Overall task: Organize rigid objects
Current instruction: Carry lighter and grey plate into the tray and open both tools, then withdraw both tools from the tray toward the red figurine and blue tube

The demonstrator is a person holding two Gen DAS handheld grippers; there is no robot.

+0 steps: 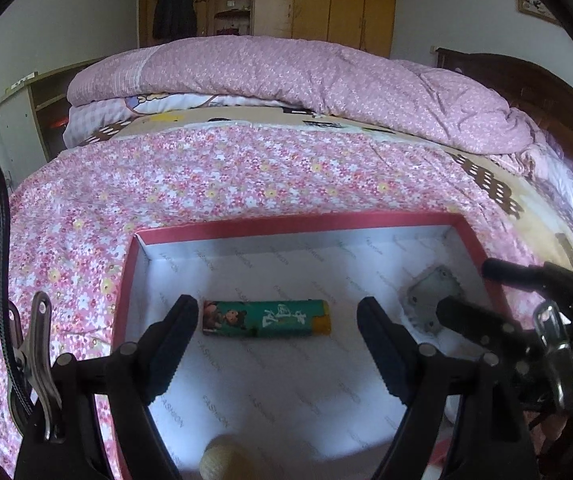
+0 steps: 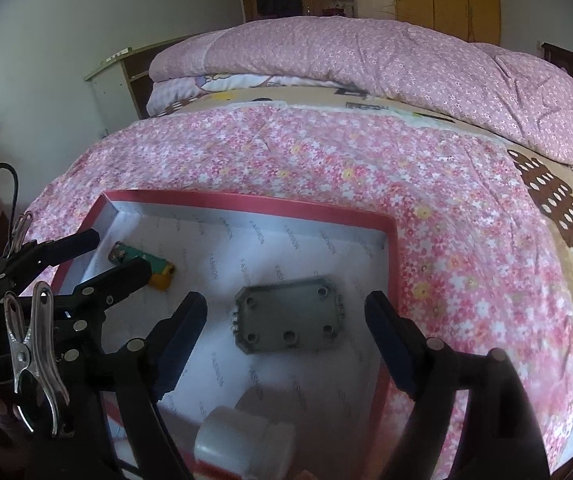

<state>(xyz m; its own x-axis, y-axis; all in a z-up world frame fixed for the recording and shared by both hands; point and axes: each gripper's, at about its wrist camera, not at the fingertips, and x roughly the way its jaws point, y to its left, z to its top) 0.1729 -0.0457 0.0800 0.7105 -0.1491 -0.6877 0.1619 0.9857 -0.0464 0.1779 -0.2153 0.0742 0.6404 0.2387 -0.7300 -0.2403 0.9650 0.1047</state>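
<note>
Red box holds green lighter, grey plate, white jar.

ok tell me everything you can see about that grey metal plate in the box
The grey metal plate is a flat, dull rectangle with clipped corners and round holes near its corners and along one long edge. It lies flat on the white printed lining of the red-rimmed box, toward the box's right side. Nothing grips it; the right gripper hovers with open jaws either side of it.

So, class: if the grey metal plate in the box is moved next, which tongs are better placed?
The right tongs: open, with the grey plate lying between their tips. The left tongs are open around the green lighter instead.
</note>
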